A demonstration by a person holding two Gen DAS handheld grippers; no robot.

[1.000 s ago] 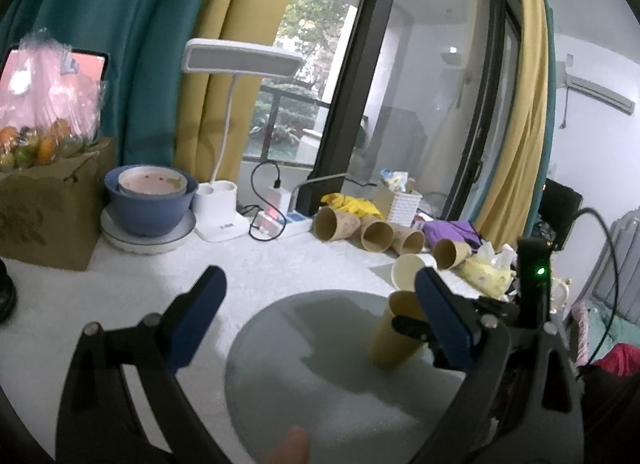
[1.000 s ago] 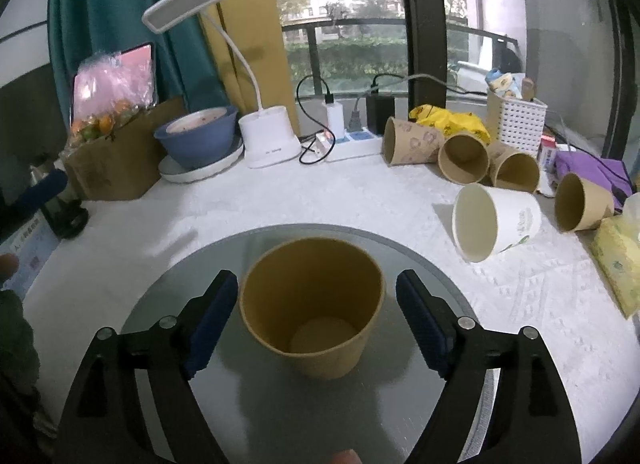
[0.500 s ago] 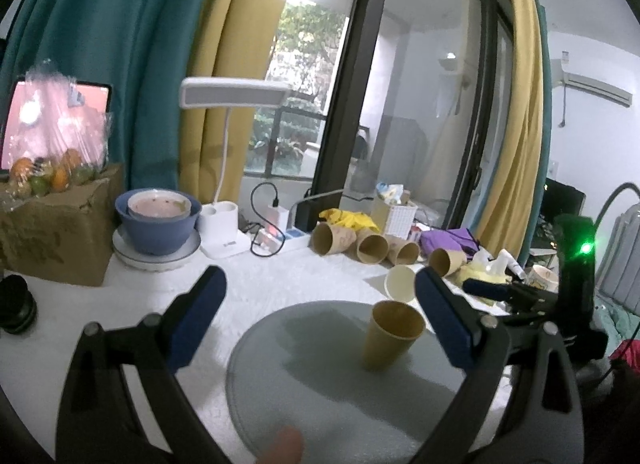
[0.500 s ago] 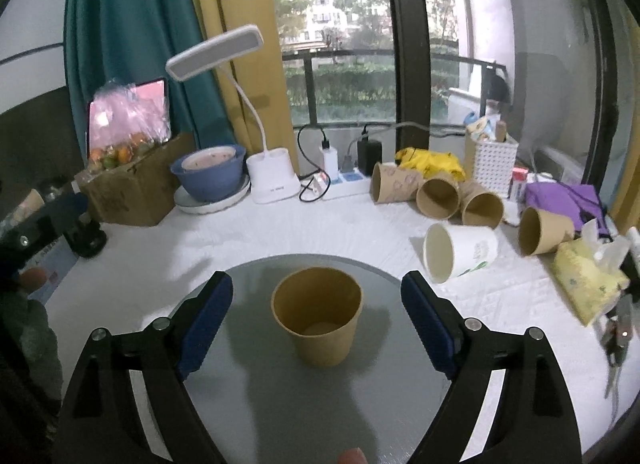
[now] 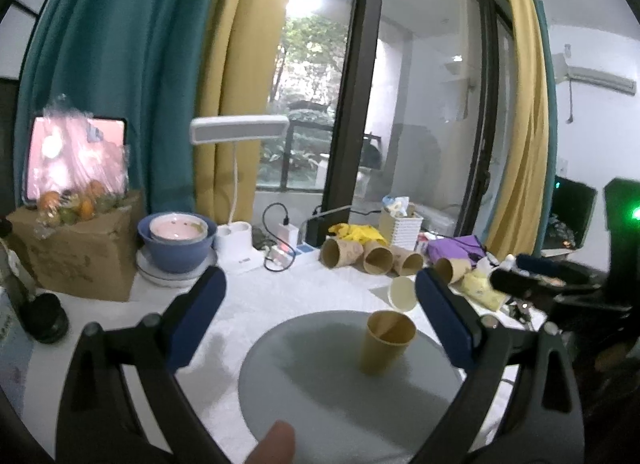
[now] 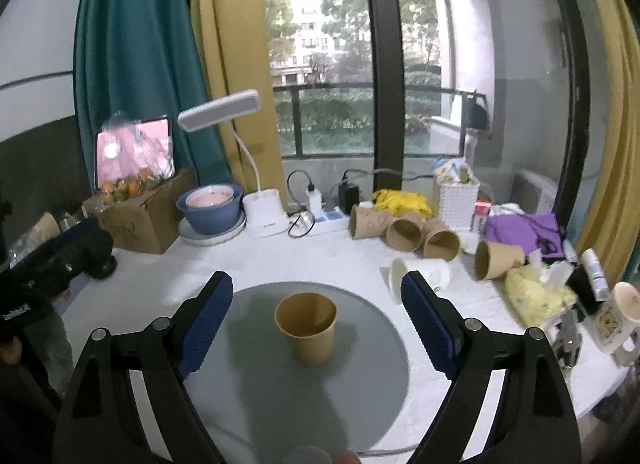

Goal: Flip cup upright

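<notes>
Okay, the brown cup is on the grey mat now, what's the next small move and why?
Probably just keep both grippers back and finish. The brown cup stands upright on the grey mat, mouth up, and the right gripper and left gripper are open, touching nothing.

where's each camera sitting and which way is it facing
Left wrist: rides the left claw, facing the window across the table; the upright tan paper cup stands right of centre on the round grey mat; open fingers and a fingertip show.
Right wrist: rides the right claw, facing the window, cup centred between open fingers.
Shared: cup, mat, white desk lamp.
</notes>
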